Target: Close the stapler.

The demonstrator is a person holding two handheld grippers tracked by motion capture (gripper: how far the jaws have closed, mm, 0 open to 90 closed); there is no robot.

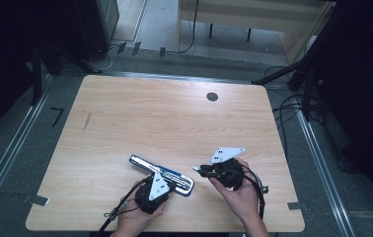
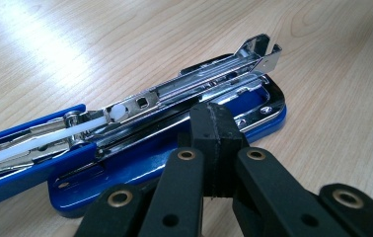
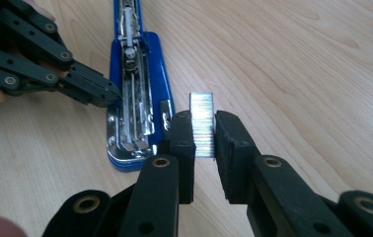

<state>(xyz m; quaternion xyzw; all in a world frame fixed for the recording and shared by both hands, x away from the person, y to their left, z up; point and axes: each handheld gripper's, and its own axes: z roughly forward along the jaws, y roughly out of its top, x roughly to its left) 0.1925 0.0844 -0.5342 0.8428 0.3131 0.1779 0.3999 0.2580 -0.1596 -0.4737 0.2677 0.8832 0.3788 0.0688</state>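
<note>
- Fingers first, from the high view: the left gripper [image 1: 167, 181] sits right at the near side of the blue stapler [image 1: 161, 174], and the right gripper [image 1: 198, 169] hovers just beside the stapler's right end. From up here you can't really judge how wide either pair of fingers is. The stapler lies opened out flat on the wooden counter [image 1: 165, 118], toward the near edge, slanting from upper left down to lower right. A dark round hole [image 1: 212, 97] sits far back on the counter.
- Left gripper view: now the detail shows up. The left fingers [image 2: 202, 148] are pressed together with no gap between the pads, tips against the stapler's blue base [image 2: 174, 163]. Whether they pinch any of it I can't tell. The chrome magazine [image 2: 199, 81] is swung open, with a white plastic pusher rod [image 2: 51, 136] along it.
- Right gripper view: this one gives what the others don't, a shiny strip of staples [image 3: 203, 126] clamped upright between the right fingers [image 3: 182, 143], which are closed only as far as the strip lets them. The stapler lies just ahead to the left, with the left gripper touching its side.
</note>
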